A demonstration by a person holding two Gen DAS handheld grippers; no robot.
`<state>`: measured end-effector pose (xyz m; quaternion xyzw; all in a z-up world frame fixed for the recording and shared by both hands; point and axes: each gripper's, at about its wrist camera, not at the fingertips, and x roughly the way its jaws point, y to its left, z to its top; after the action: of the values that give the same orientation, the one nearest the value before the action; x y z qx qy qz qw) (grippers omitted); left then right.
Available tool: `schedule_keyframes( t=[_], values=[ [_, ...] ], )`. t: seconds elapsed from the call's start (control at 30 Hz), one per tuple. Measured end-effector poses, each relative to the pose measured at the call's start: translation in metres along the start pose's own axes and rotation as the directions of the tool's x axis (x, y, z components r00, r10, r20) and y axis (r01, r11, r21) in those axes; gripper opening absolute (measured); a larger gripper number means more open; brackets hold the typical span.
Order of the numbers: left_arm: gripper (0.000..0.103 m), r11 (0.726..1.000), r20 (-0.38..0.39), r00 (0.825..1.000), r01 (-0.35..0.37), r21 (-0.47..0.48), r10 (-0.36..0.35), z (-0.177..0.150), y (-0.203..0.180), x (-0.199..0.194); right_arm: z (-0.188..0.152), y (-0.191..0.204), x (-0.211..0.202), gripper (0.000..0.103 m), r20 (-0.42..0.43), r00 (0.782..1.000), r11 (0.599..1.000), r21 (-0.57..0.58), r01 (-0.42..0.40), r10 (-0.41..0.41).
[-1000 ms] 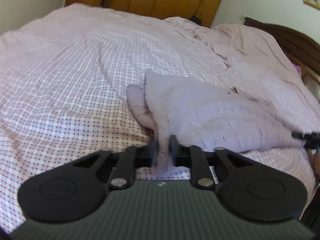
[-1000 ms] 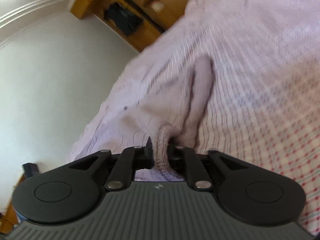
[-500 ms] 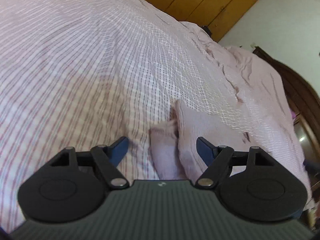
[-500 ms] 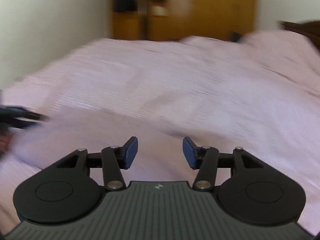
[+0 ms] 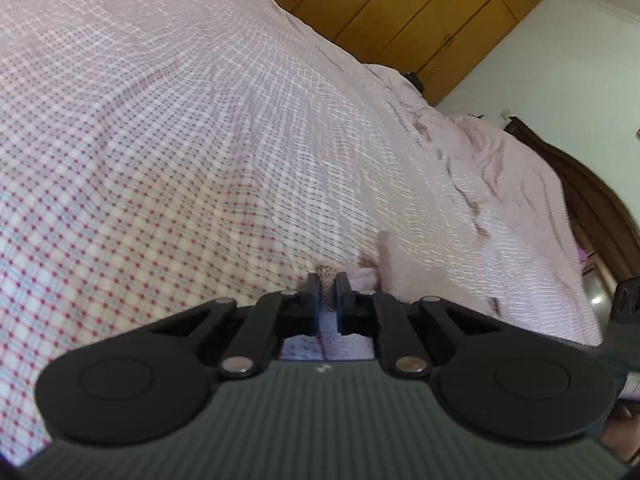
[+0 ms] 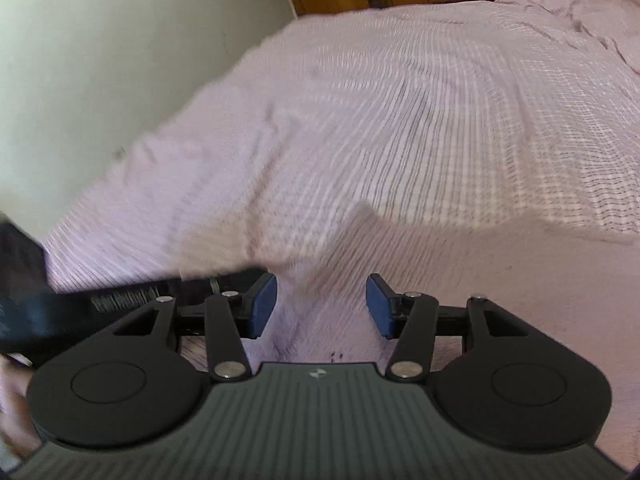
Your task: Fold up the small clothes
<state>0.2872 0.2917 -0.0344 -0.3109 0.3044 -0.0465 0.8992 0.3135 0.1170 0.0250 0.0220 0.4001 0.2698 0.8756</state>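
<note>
My left claw (image 5: 328, 285) pinches the pink garment's (image 5: 404, 276) knit edge; the rest lies on the checked bed (image 5: 180, 152) beyond.

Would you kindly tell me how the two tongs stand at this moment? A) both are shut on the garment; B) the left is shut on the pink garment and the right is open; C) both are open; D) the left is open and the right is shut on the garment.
B: the left tongs pinch a fold of the pink knit garment, while the right tongs stand wide apart, blue pads bare.
</note>
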Motion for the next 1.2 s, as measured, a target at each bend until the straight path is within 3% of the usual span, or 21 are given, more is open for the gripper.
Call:
schedule_keyframes(
  t=[0.07, 0.1, 0.13, 0.17, 0.27, 0.3, 0.37, 0.47, 0.57, 0.67, 0.77, 0.83, 0.87, 0.93, 1.0, 1.1, 1.13, 1.17, 1.2],
  values=[
    [0.010, 0.999, -0.004, 0.999, -0.041, 0.035, 0.041, -0.002, -0.002, 0.012, -0.004, 0.004, 0.013, 0.050, 0.018, 0.999, 0.998, -0.043, 0.049, -0.048],
    [0.011, 0.997, -0.010, 0.999, -0.053, 0.047, 0.053, -0.004, -0.003, 0.016, -0.005, 0.004, 0.014, 0.028, 0.031, 0.997, 0.996, -0.058, 0.067, -0.065],
    [0.013, 0.997, -0.009, 0.998, -0.057, 0.047, 0.057, -0.007, -0.005, 0.016, -0.006, 0.002, 0.013, 0.012, 0.058, 0.996, 0.995, -0.066, 0.069, -0.065],
    [0.013, 0.998, -0.009, 0.999, -0.048, 0.030, 0.049, -0.006, -0.003, 0.015, -0.007, -0.003, 0.009, 0.006, 0.070, 0.997, 0.998, -0.051, 0.048, -0.044],
    [0.015, 0.997, -0.023, 0.998, -0.055, -0.048, 0.054, -0.001, 0.002, -0.001, -0.007, -0.009, -0.010, 0.006, 0.119, 0.993, 0.998, -0.051, 0.029, -0.023],
    [0.011, 0.996, -0.008, 0.998, -0.060, -0.073, 0.060, 0.000, 0.005, -0.011, -0.004, -0.009, -0.018, 0.006, 0.132, 0.991, 0.998, -0.066, 0.019, -0.010],
    [0.021, 0.993, 0.034, 0.997, -0.066, -0.095, 0.069, -0.005, 0.004, -0.039, -0.003, -0.004, -0.040, 0.005, 0.134, 0.990, 0.994, -0.107, -0.023, 0.038],
    [0.053, 0.996, 0.083, 0.996, -0.025, -0.087, 0.033, -0.018, 0.002, -0.080, -0.008, 0.014, -0.061, 0.006, 0.101, 0.992, 0.976, -0.210, -0.054, 0.077],
    [0.057, 0.993, 0.129, 0.991, -0.004, -0.114, 0.019, -0.034, 0.006, -0.102, -0.008, 0.027, -0.035, 0.006, 0.037, 0.999, 0.972, -0.235, -0.012, 0.021],
    [0.057, 0.987, 0.090, 0.995, -0.016, -0.163, 0.031, -0.044, 0.010, -0.097, -0.007, 0.020, -0.010, 0.016, 0.013, 1.000, 0.984, -0.178, -0.019, 0.021],
    [0.057, 0.988, 0.060, 0.998, 0.012, -0.155, -0.002, -0.050, 0.006, -0.092, -0.014, -0.004, -0.053, 0.021, 0.124, 0.987, 0.992, -0.076, -0.099, 0.107],
    [0.060, 0.990, 0.046, 0.996, 0.086, -0.108, -0.081, -0.050, -0.008, -0.089, -0.030, -0.023, -0.094, 0.022, 0.175, 0.979, 0.992, -0.081, -0.096, 0.109],
    [0.065, 0.990, 0.047, 0.993, 0.110, -0.088, -0.107, -0.052, -0.016, -0.089, -0.041, -0.032, -0.114, 0.022, 0.196, 0.975, 0.992, -0.097, -0.085, 0.103],
    [0.071, 0.991, 0.041, 0.992, 0.124, -0.056, -0.122, -0.056, -0.032, -0.087, -0.061, -0.044, -0.144, 0.022, 0.222, 0.969, 0.985, -0.155, -0.078, 0.112],
    [0.071, 0.993, 0.023, 0.994, 0.111, -0.032, -0.110, -0.063, -0.043, -0.080, -0.076, -0.041, -0.154, 0.022, 0.187, 0.969, 0.954, -0.284, -0.101, 0.159],
    [0.069, 0.996, -0.025, 0.998, 0.063, -0.055, -0.065, -0.074, -0.046, -0.067, -0.092, -0.022, -0.143, 0.022, 0.093, 0.972, 0.869, -0.473, -0.147, 0.216],
    [0.057, 0.996, -0.024, 0.998, 0.057, -0.064, -0.058, -0.079, -0.046, -0.066, -0.093, -0.017, -0.136, 0.023, 0.084, 0.974, 0.857, -0.496, -0.141, 0.209],
    [0.036, 0.996, -0.021, 0.998, 0.057, -0.064, -0.058, -0.083, -0.046, -0.066, -0.092, -0.018, -0.130, 0.031, 0.079, 0.977, 0.861, -0.490, -0.136, 0.199],
    [0.029, 0.997, -0.025, 0.999, 0.043, -0.057, -0.044, -0.084, -0.048, -0.070, -0.089, -0.021, -0.124, 0.040, 0.077, 0.980, 0.875, -0.467, -0.129, 0.186]
  ],
)
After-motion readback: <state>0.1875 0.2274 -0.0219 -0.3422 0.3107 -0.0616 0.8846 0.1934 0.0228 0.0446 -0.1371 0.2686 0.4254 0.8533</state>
